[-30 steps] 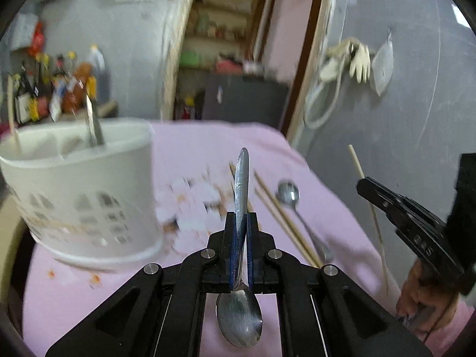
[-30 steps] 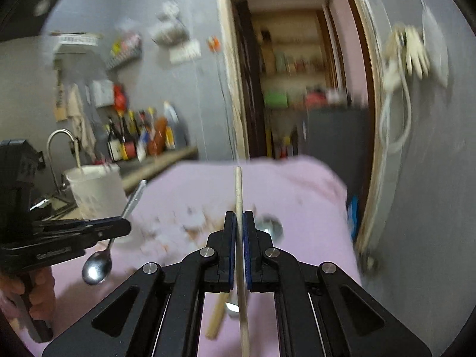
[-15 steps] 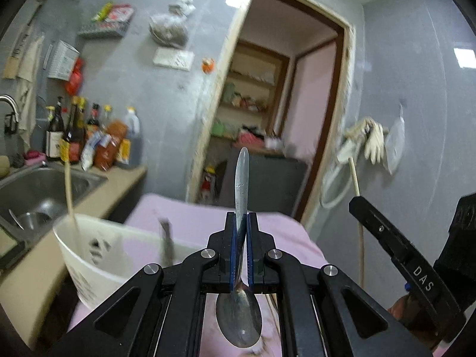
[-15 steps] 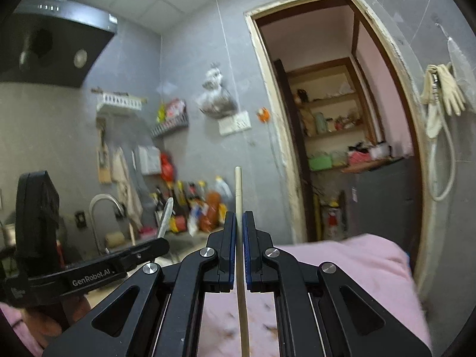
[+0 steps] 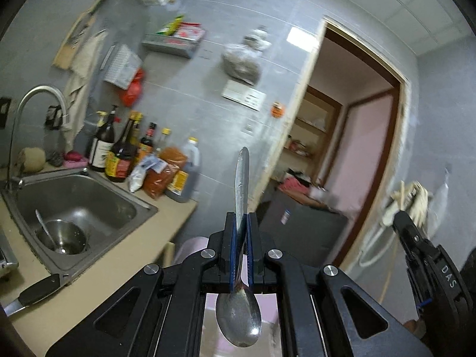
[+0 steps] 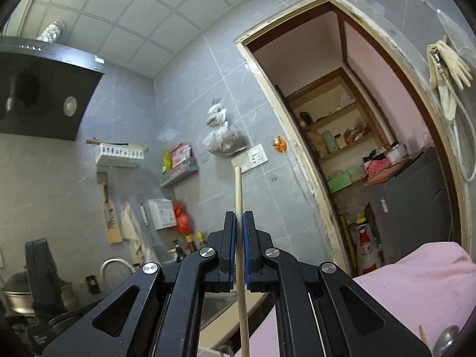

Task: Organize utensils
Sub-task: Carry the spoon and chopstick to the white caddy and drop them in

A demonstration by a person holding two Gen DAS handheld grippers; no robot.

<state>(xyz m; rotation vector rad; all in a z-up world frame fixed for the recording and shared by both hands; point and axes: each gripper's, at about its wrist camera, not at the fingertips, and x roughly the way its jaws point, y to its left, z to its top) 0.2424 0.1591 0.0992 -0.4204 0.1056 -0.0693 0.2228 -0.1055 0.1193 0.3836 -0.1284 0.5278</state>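
Gripping a metal spoon [image 5: 240, 267] by its handle, bowl hanging toward the camera, the left gripper [image 5: 241, 223] points level across the steel sink [image 5: 98, 205] and counter. The right gripper [image 6: 239, 223], tilted slightly upward toward the tiled wall and doorway, pinches an upright wooden chopstick [image 6: 239, 190] above the pink-covered table [image 6: 428, 279].

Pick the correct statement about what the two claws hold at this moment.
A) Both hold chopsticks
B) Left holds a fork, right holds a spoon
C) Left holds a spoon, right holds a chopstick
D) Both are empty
C: the left claw is clamped on a metal spoon, and the right claw on a wooden chopstick.
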